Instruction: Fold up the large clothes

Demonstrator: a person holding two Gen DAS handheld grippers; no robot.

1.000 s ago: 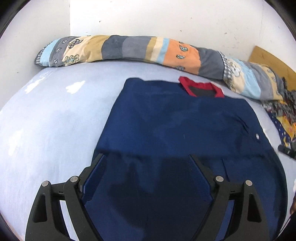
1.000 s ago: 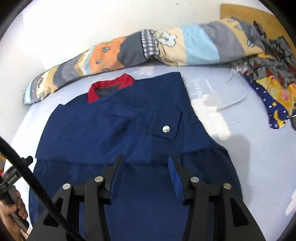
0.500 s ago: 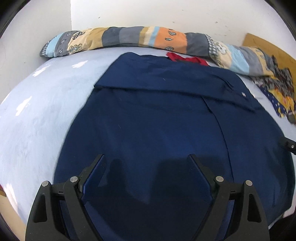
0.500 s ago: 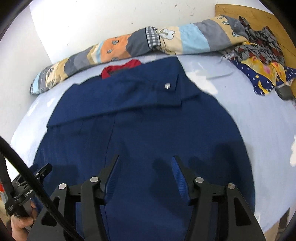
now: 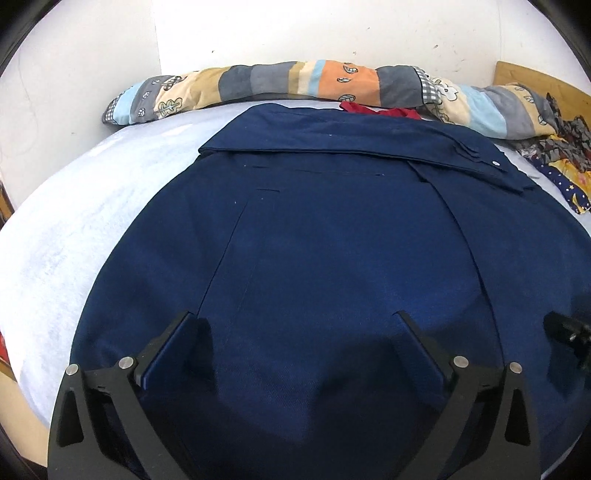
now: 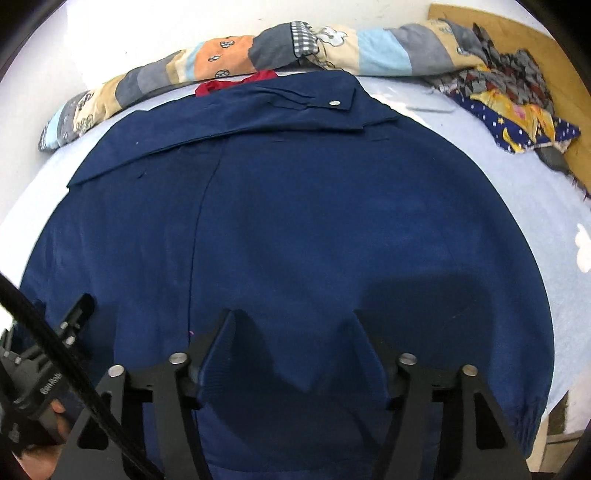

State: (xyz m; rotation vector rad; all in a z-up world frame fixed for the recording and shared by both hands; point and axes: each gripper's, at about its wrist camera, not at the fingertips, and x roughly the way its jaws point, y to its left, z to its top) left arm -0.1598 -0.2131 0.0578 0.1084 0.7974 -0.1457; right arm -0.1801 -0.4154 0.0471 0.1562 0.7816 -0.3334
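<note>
Navy garment (image 5: 332, 240) on bed sheet (image 5: 74, 229), patchwork bolster (image 5: 295, 81) behind; left gripper (image 5: 295, 325), right gripper (image 6: 293, 321) both spread, empty

A bed covered by a pale blue sheet (image 5: 74, 221) is seen, bounded behind by white walls (image 5: 295, 33). A striped patchwork bolster (image 5: 280, 81) is laid along the wall at the bed's far edge. A wooden board (image 6: 524, 40) is propped right of the bolster, with patterned cloths (image 6: 517, 110) heaped against it.

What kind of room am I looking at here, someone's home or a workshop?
Most likely a bedroom in a home. A navy garment lies spread on a bed with a pale blue sheet, a long patchwork pillow runs along the white wall, and more crumpled clothes sit by a wooden headboard.
</note>
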